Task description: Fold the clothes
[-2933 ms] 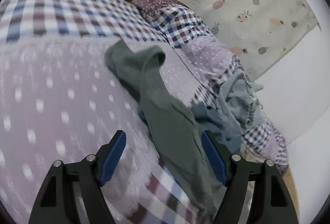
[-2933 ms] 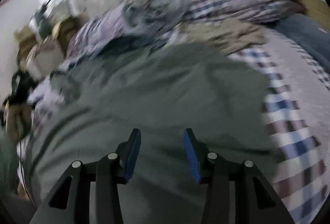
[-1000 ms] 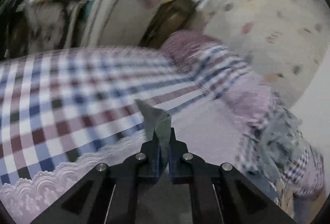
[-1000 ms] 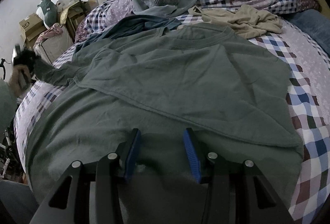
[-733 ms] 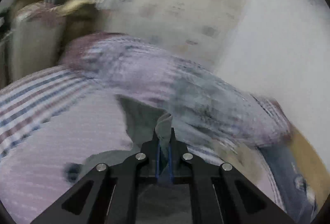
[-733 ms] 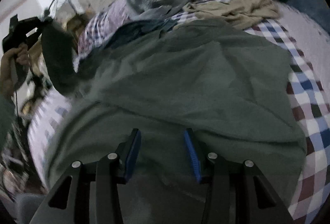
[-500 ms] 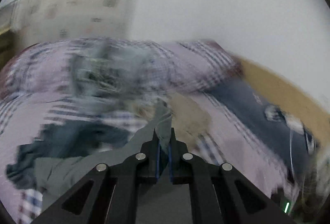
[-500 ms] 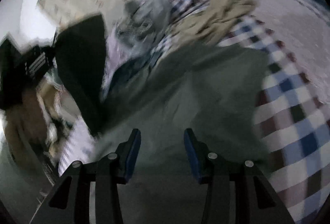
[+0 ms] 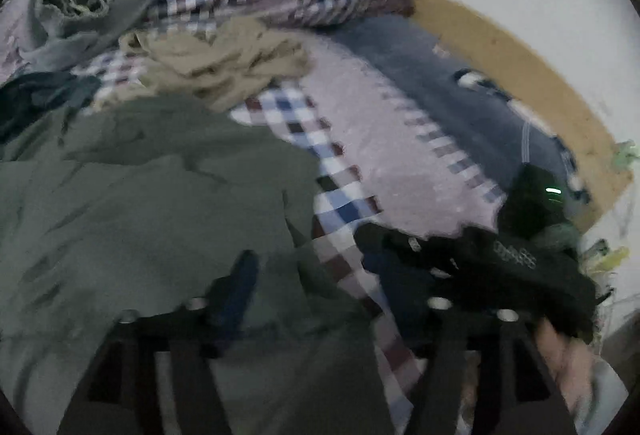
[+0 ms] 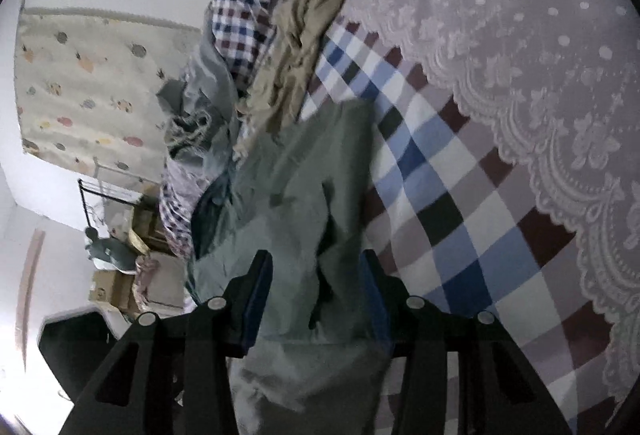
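**A:** Where is the shirt?

**B:** The grey-green cotton T-shirt [image 9: 152,203] lies spread across the bed's checked blue, maroon and white cover [image 9: 340,191], which has a lilac lace-edged panel [image 10: 520,47]. In the left wrist view it fills the lower left; in the right wrist view it runs as a long band up the middle.

**A:** And the grippers?

**B:** The left gripper [image 9: 320,299] is spread wide, its blue-padded fingers [image 9: 240,283] apart over the shirt's edge, gripping nothing. The right gripper [image 10: 318,291] is also spread; shirt fabric lies between its fingers, but they do not pinch it.

**A:** Anything else on the bed?

**B:** A crumpled beige garment [image 9: 224,59] sits just beyond the shirt's far end, with a pale grey-blue garment [image 9: 80,7] heaped behind it. A dark teal garment [image 9: 36,95] touches the shirt's far left. In the left view the other gripper's black body [image 9: 480,267] shows at the right, with a hand [image 9: 560,355] on it.
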Available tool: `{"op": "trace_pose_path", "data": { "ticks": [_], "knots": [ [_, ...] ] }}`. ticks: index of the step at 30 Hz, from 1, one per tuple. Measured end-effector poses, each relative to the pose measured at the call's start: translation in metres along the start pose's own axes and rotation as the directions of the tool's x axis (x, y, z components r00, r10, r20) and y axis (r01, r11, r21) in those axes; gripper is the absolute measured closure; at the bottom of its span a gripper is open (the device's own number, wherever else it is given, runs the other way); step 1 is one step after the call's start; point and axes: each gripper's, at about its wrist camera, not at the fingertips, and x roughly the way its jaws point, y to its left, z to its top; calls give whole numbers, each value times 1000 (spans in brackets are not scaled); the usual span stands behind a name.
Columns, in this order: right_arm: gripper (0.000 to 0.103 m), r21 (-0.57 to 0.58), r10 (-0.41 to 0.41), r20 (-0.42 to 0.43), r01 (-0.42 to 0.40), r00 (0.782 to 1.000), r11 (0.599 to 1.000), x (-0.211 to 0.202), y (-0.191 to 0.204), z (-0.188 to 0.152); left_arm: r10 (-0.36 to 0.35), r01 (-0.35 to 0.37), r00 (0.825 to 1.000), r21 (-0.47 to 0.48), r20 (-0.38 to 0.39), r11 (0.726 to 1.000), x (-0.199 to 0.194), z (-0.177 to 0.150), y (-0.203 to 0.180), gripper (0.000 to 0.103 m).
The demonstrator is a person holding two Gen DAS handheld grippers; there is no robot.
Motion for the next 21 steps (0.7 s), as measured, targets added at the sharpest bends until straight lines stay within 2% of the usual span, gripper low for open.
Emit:
{"op": "trace_pose_path", "data": {
  "ticks": [2,3,4,6,8,10,13,15,16,18,19,21],
  "knots": [
    [54,13,7,6,-7,1000,1000,-1,0,4,15,-12,998,-37,65,999,-30,2,18,18],
    [54,18,10,6,-10,1000,1000,-1,-1,6,46,-40,994,-70,99,997,-46,2,33,18],
    [54,23,14,7,-14,1000,1000,-1,-1,7,84,-70,988,-106,132,992,-64,1,50,18],
    [54,15,22,0,-22,1000,1000,-1,-1,8,184,-147,964,-194,190,970,-95,-5,90,18],
    [54,-17,28,-26,-28,999,999,4,7,4,294,-222,928,-295,228,929,-124,-16,132,18],
    [54,-56,21,-62,-25,998,998,12,17,-1,409,-292,881,-406,237,866,-149,-31,177,18],
    [54,-123,-6,-116,-8,993,992,24,30,-14,507,-346,832,-505,224,790,-169,-59,222,18],
    [54,-178,-59,-136,35,989,983,33,37,-23,546,-378,819,-551,176,745,-172,-70,246,18],
    [54,-197,-96,-134,69,986,978,35,38,-26,553,-392,820,-561,145,729,-170,-71,253,18],
    [54,-237,-169,-127,136,977,962,39,40,-33,554,-408,824,-551,122,728,-169,-68,262,18],
    [54,-245,-194,-124,160,973,956,42,40,-35,562,-422,819,-540,118,728,-166,-64,263,18],
    [54,-231,-205,-128,171,970,958,48,38,-39,566,-438,816,-512,120,739,-165,-59,264,18]
  ]
}}
